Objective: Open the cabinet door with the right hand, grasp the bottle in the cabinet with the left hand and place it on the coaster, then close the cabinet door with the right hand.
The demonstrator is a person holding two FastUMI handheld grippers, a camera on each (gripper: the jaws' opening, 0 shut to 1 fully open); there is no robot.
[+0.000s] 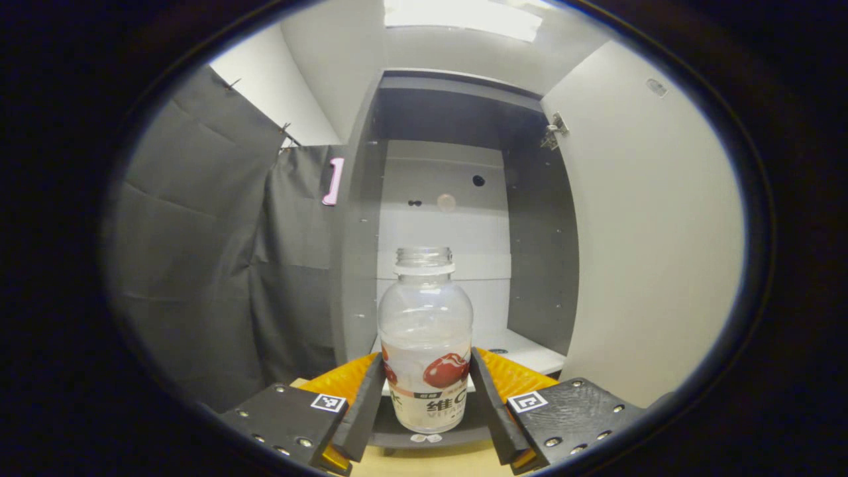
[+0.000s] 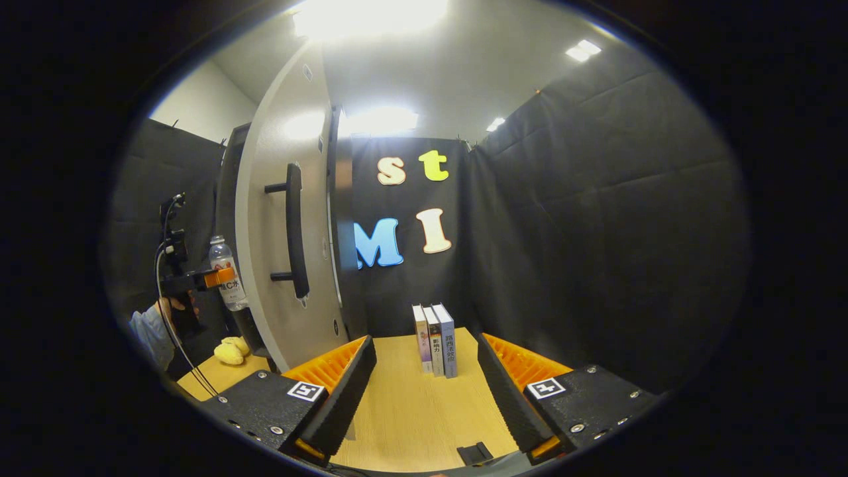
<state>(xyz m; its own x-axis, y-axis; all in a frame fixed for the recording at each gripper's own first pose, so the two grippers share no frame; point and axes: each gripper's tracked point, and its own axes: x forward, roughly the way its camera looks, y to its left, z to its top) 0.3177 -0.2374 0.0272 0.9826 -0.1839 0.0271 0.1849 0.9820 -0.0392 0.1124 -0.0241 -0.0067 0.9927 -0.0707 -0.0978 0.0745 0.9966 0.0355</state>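
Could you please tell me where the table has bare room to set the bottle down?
Bare wood lies on the table between the books and the right gripper. It is crowded left, around the open door and the yellow toy.

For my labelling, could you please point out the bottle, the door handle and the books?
bottle (image 1: pixel 425 331): left gripper view, clear body.
door handle (image 2: pixel 294 228): right gripper view, bar's middle.
books (image 2: pixel 436 341): right gripper view, middle spine.

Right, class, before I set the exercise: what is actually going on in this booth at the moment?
A person works a gripper in each hand. The left gripper is closed on a clear, capless bottle, held upright in front of the open cabinet. The cabinet door stands open. The right gripper is open and empty above the wooden table, facing three upright books.
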